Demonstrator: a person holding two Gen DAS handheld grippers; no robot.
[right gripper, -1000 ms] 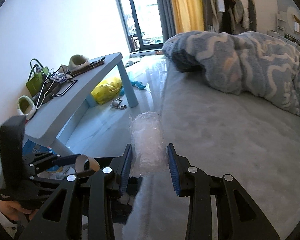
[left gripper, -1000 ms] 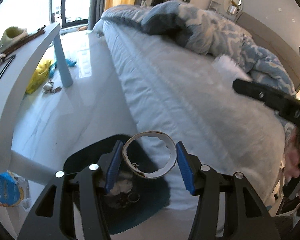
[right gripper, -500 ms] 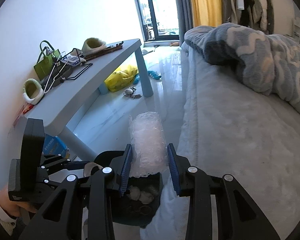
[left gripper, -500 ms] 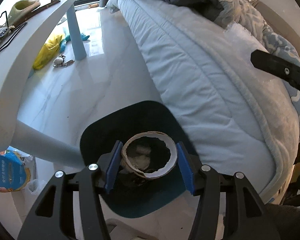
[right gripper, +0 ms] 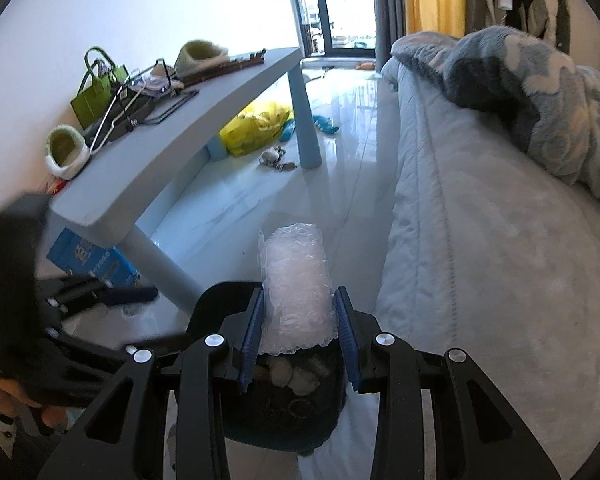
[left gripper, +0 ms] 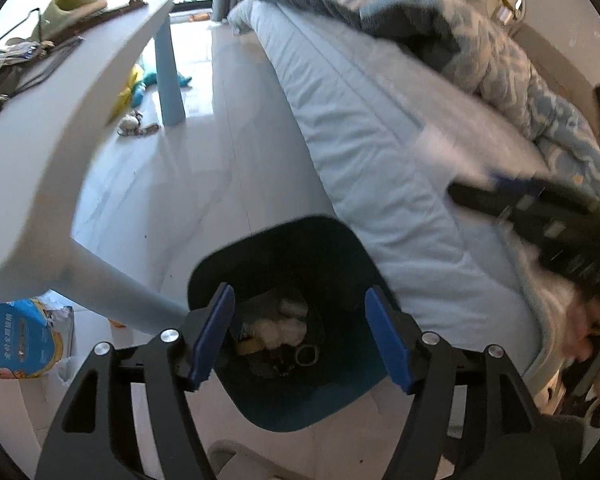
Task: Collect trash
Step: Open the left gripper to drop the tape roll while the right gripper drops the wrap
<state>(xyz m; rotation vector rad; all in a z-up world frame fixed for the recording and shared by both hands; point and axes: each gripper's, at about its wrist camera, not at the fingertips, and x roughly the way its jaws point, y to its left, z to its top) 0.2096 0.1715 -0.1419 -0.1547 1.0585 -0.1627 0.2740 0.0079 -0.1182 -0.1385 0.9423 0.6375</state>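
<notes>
The blue package (left gripper: 18,338) under the table bears print too blurred to read.

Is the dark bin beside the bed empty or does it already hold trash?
Holds trash: the bin has white wads and small scraps at its bottom.

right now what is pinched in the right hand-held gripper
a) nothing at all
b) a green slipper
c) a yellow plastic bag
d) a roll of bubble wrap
d: the right hand-held gripper has its blue pads pressed on a clear roll of bubble wrap, held above the dark trash bin.
</notes>
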